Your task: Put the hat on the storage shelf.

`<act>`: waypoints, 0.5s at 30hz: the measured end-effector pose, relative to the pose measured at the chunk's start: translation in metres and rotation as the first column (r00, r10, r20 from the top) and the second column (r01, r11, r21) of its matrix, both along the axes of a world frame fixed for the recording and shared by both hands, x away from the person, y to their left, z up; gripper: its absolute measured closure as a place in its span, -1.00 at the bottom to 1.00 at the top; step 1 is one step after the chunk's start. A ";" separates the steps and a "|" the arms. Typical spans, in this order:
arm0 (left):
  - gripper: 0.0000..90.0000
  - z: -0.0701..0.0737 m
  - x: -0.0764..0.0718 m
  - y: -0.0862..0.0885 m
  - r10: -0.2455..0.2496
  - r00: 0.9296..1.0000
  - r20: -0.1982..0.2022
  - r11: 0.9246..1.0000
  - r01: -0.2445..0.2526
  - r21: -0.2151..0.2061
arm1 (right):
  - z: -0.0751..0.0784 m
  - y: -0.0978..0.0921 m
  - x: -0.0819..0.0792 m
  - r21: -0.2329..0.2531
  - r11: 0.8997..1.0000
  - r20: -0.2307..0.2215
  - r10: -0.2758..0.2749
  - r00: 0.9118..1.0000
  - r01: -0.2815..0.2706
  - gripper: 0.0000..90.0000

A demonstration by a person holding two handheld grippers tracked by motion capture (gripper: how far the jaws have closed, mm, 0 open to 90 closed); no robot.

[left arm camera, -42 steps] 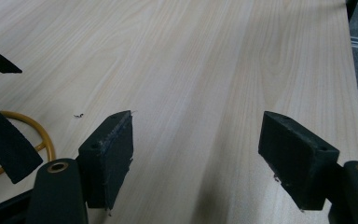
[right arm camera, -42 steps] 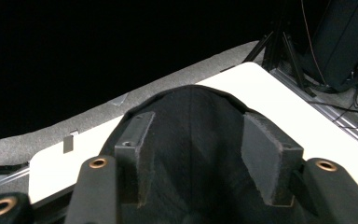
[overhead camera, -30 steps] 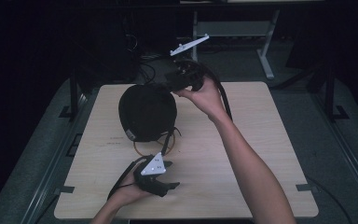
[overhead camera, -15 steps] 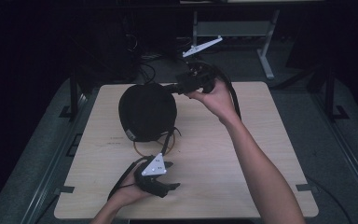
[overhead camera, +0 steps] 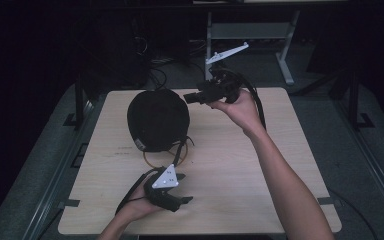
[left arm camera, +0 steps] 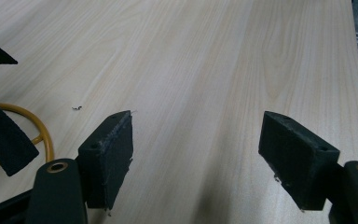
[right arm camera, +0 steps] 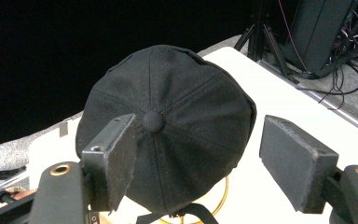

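black cap [overhead camera: 158,119] sits crown-up on the left half of the desk [overhead camera: 230,180], toward the far edge, its panels meeting at a small button on top [right arm camera: 153,121]. a pale tag shows on the near rim of the cap in the high view, too small to read; no brand or lettering can be made out anywhere on the cap. black straps [overhead camera: 182,146] trail out from under the cap's near edge, and a yellow ring [overhead camera: 152,161] lies on the desk, partly under the cap on that same near side.

right tool [overhead camera: 192,98] is held up just right of the cap, near its far side, pointing at it; in the right gripper view its jaws stand wide apart with the cap's crown seen between them, not touching it. the right hand [overhead camera: 240,107] grips it from below, and a grey three-cornered plate [overhead camera: 226,53] sticks up above it.

left tool [overhead camera: 186,187] rests low over the desk, near of the cap, beside the yellow ring and pointing away from the cap to the right. its jaws are spread with only bare wood between them in the left gripper view, where the ring [left arm camera: 28,121] and a strap end [left arm camera: 2,135] lie off to the side.
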State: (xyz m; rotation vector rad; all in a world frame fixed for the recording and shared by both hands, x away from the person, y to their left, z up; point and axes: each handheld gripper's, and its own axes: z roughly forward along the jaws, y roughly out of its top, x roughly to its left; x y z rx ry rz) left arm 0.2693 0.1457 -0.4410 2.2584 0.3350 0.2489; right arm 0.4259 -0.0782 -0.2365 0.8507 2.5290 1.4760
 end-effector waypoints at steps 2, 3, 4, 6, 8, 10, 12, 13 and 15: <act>-0.43 0.000 0.000 0.000 -0.001 1.000 0.001 1.000 0.001 0.002 | -0.001 -0.002 -0.001 0.003 1.000 0.003 -0.003 1.000 0.003 -0.40; -0.43 0.000 0.000 0.000 -0.001 1.000 0.000 1.000 0.001 0.001 | -0.001 -0.004 -0.001 0.001 1.000 0.001 -0.002 1.000 0.002 -0.40; -0.43 0.000 0.000 0.000 -0.001 1.000 0.000 1.000 0.001 0.002 | -0.002 -0.005 -0.002 0.004 1.000 -0.005 -0.005 1.000 0.005 -0.41; -0.43 -0.001 0.000 0.000 -0.001 1.000 0.000 1.000 0.001 0.002 | -0.003 -0.008 -0.003 0.002 1.000 -0.004 -0.009 1.000 0.009 -0.41; -0.43 -0.001 0.000 0.000 -0.001 1.000 0.001 1.000 0.001 0.003 | -0.005 -0.010 -0.003 0.001 1.000 -0.008 -0.012 1.000 0.012 -0.41; -0.43 -0.001 0.000 0.000 -0.002 1.000 0.000 1.000 0.002 0.003 | -0.006 -0.013 -0.003 0.001 1.000 -0.008 -0.013 1.000 0.013 -0.41; -0.43 -0.001 0.000 0.000 -0.003 1.000 0.002 1.000 0.003 0.004 | -0.007 -0.015 -0.004 0.001 1.000 -0.009 -0.017 1.000 0.017 -0.41; -0.43 -0.001 0.000 -0.001 -0.002 1.000 -0.001 1.000 0.002 0.000 | -0.007 -0.016 -0.004 -0.001 1.000 -0.013 -0.017 1.000 0.017 -0.42; -0.43 -0.001 0.000 -0.001 -0.002 1.000 0.000 1.000 0.002 0.000 | -0.009 -0.019 -0.005 0.002 1.000 -0.012 -0.020 1.000 0.020 -0.42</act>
